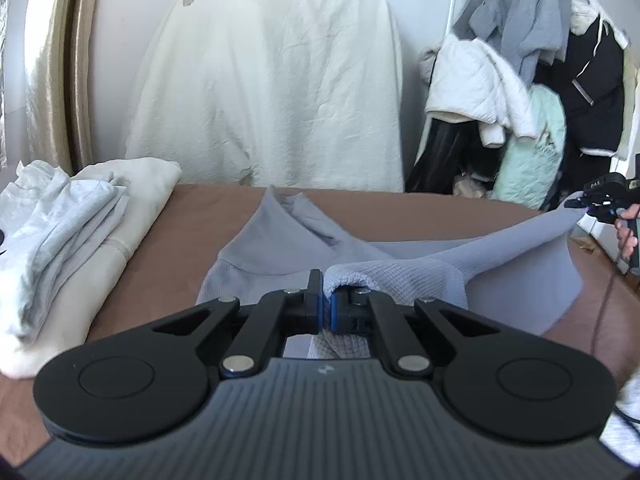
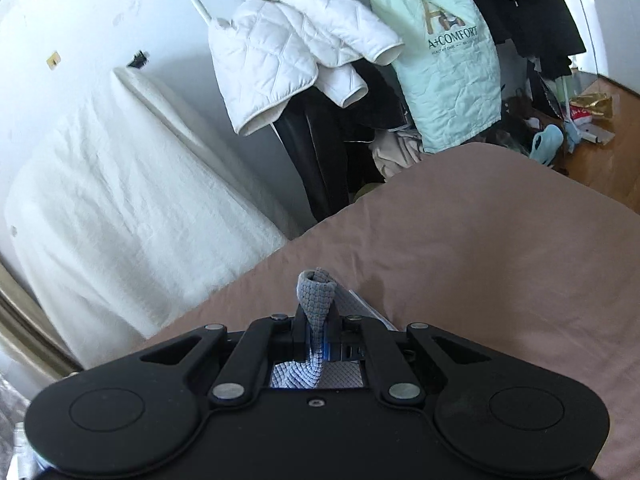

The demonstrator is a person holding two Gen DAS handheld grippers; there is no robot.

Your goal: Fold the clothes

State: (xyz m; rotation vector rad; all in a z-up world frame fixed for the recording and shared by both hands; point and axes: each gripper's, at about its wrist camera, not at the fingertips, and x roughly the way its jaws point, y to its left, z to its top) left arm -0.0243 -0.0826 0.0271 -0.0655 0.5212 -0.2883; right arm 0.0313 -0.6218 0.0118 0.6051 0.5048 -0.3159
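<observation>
**Grey garment held at both ends above the bed, fold unfinished**

The left gripper (image 1: 325,304) is closed on a bunched, waffle-textured edge of the grey garment (image 1: 280,236), the cloth being pinched between the blue pads. The right gripper (image 2: 316,332) is likewise clamped on a twisted strip of the same waffle-knit cloth, which pokes out past the fingertips. In the left wrist view the right gripper is seen at the far right, held by a hand (image 1: 628,232), with one part of the garment drawn taut up toward it.

The garment is spread partly over the brown bed (image 2: 480,240), directly beyond the left gripper; its far portion lies rumpled with one flap turned over, and the part to the right is lifted off the sheet. It is judged to be mid-fold: no neat, flat packet is seen yet, so smoothing and further folds appear to be left.

At the left of the bed a pile of pale clothes (image 1: 68,236) is lying, loosely stacked; whether these are finished pieces or waiting ones cannot be told.

No basket, box or other container for the clothes is seen. Beyond the bed, jackets (image 2: 296,48) are hung on a rack against the wall.
</observation>
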